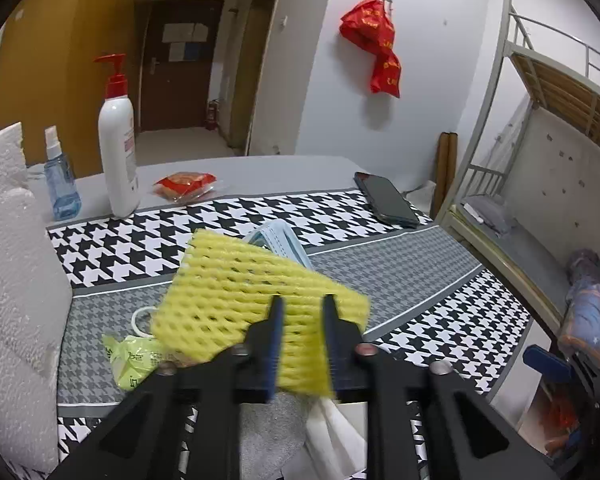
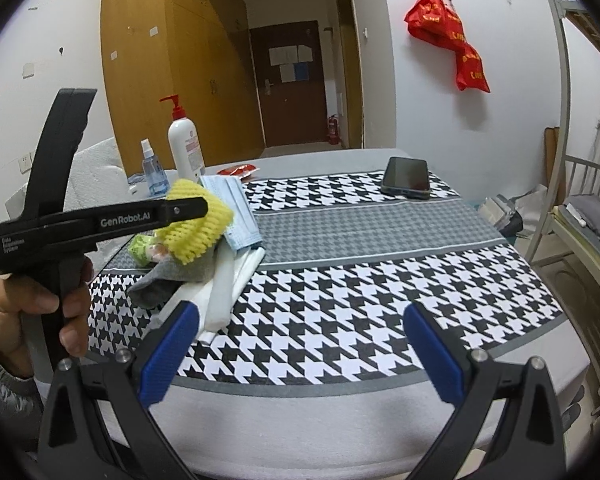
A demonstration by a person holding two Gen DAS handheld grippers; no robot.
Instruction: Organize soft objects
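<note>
While left fingers (image 1: 302, 300) pinch yellow foam net (image 1: 236, 280) near table edge, right fingers (image 2: 300, 320) wide, empty, over bare cloth (image 2: 340, 300).

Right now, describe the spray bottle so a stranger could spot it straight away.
On the table, look to the far left edge beyond the houndstooth cloth. The small spray bottle stands beside the white pump bottle; it is shorter, clear blue, not opaque with a red pump.

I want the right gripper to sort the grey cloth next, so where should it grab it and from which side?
Probably the grey cloth's free near corner, approached from the right: that end lies flat and bare, while its far end sits under the yellow foam net held in the left gripper. The right gripper is open.
</note>
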